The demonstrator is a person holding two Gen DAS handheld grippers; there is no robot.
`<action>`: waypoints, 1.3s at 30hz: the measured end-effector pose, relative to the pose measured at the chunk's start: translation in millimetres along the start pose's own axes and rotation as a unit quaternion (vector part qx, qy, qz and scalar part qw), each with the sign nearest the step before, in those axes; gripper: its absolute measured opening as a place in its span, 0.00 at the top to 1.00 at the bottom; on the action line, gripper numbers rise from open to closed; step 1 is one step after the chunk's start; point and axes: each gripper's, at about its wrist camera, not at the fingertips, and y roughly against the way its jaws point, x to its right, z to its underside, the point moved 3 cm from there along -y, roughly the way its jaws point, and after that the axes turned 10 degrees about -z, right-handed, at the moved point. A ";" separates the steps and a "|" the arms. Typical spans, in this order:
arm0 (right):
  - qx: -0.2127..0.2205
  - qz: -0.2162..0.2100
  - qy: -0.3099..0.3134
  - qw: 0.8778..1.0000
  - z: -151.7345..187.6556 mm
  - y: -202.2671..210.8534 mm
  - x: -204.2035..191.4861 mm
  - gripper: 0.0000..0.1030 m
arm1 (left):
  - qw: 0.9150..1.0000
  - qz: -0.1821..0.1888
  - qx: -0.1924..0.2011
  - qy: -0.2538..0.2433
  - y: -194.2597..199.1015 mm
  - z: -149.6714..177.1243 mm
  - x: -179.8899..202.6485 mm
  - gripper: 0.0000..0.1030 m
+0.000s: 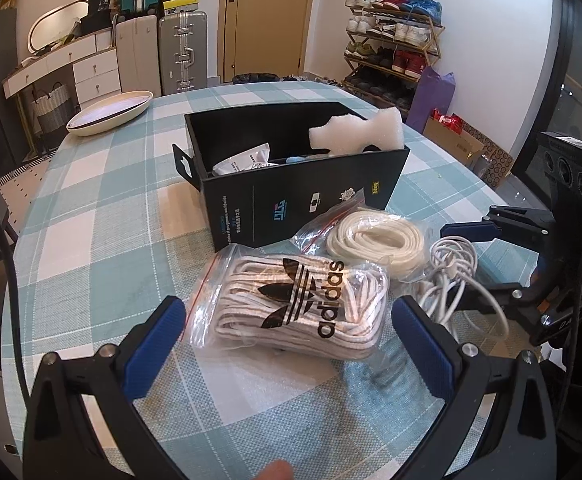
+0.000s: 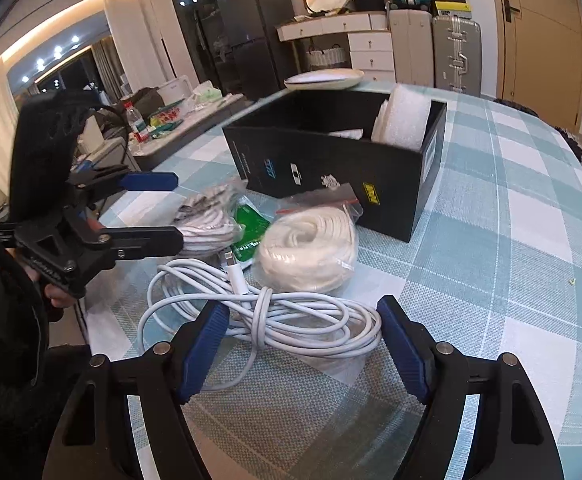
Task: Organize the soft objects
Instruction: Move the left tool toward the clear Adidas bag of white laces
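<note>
The right gripper point(image 2: 303, 344) is straddling the white charging cable point(image 2: 267, 316) lying loose on the tabletop point(image 2: 491, 240), jaws apart. Light and floppy, it is best pinched at its knotted middle. The left gripper point(image 1: 287, 344) is hovering, jaws apart, around the bagged shoelaces point(image 1: 299, 304).

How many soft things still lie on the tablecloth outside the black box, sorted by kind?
Bagged bundles of laces or cord: 2, the printed bag and the bag of white cord.
Loose white cables: 1.
Green packets: 1.
Total: 4
</note>
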 end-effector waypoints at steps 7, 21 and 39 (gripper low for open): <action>0.039 0.008 -0.006 0.999 -5.6 21.9 6.1 0.25 | 1.000 0.007 -0.006 0.018 -3.4 0.2 1.8 0.00; 0.036 0.011 -0.008 0.999 -4.6 20.6 8.3 0.25 | 0.999 -0.020 -0.021 0.042 -26.8 4.5 11.8 0.00; 0.030 0.013 -0.013 0.999 -2.1 20.2 12.4 0.25 | 0.997 -0.030 -0.067 -0.005 -19.2 13.1 -13.7 0.00</action>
